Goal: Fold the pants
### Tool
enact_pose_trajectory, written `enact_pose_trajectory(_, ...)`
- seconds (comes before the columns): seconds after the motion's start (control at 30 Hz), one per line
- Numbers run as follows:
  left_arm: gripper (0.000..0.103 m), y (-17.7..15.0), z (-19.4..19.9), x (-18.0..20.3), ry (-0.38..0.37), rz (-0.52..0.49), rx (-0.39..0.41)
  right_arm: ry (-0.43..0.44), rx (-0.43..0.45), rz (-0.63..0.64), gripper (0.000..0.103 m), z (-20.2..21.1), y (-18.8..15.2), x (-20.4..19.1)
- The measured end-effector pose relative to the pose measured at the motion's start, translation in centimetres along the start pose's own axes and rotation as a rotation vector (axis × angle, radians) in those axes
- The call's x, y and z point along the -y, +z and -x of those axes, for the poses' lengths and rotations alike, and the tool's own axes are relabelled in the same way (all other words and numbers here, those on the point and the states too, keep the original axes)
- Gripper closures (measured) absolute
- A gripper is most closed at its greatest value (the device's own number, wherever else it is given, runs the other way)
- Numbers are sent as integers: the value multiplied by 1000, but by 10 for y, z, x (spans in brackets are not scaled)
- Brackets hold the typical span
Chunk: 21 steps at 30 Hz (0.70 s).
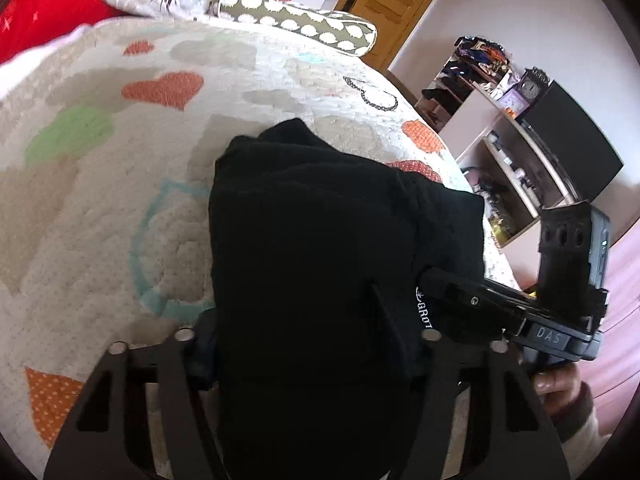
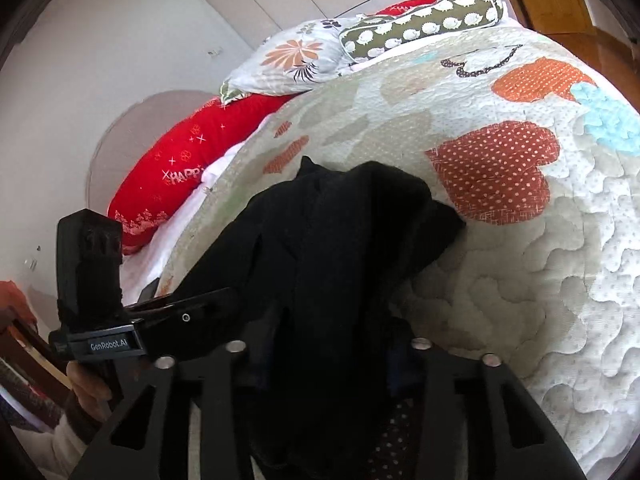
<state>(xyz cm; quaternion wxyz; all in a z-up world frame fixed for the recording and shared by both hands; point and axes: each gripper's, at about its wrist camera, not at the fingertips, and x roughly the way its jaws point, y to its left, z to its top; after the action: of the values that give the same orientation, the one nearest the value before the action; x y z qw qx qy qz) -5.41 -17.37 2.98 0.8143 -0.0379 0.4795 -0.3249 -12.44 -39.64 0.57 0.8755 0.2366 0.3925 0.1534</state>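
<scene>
The black pants (image 1: 320, 240) are bunched and lifted above the quilted bed cover (image 1: 100, 200). My left gripper (image 1: 308, 344) is shut on the pants, whose cloth covers the fingertips. The right gripper (image 1: 460, 292) shows in the left wrist view, at the pants' right side by a white label. In the right wrist view the pants (image 2: 340, 260) hang between the fingers of my right gripper (image 2: 324, 352), which is shut on them. The left gripper (image 2: 192, 312) shows at the left, gripping the same cloth.
The bed cover (image 2: 540, 260) has heart patches. A red pillow (image 2: 180, 176), a floral pillow (image 2: 296, 60) and a green dotted bolster (image 2: 420, 20) lie at the head. A shelf unit (image 1: 520, 140) and a wooden door (image 1: 400, 4) stand beyond the bed's right edge.
</scene>
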Motion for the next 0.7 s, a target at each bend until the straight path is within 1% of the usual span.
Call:
enact_pose_trajectory(0.03,58,1,3,2,1,-6,5,4,10,1,68,2,0,-3)
enact_pose_trajectory(0.1,66,5,12,2,1,-10,17,10,21,11,70,7,3,-10)
enact_pose_trajectory(0.13,68,8,18,3,-3,-19,26,9,26,27,70,10,6,-17)
enact_pose_trajectory(0.3,70,22,50,-1,38,-50,101,39,48,95,71,12,25,-49)
enact_pose_trajectory(0.47,70,45,75,-28,81,-34,156,68,71,139,71,-6,52,-79)
enact_pose_trajectory(0.57,70,51,77,-45,121,-22,165,71,67,158,71,-28,63,-94)
enact_pose_trajectory(0.67,69,52,70,-72,137,19,147,65,49,166,71,-53,67,-101)
enact_pose_trajectory(0.7,66,51,65,-80,142,27,139,60,45,166,71,-59,67,-100)
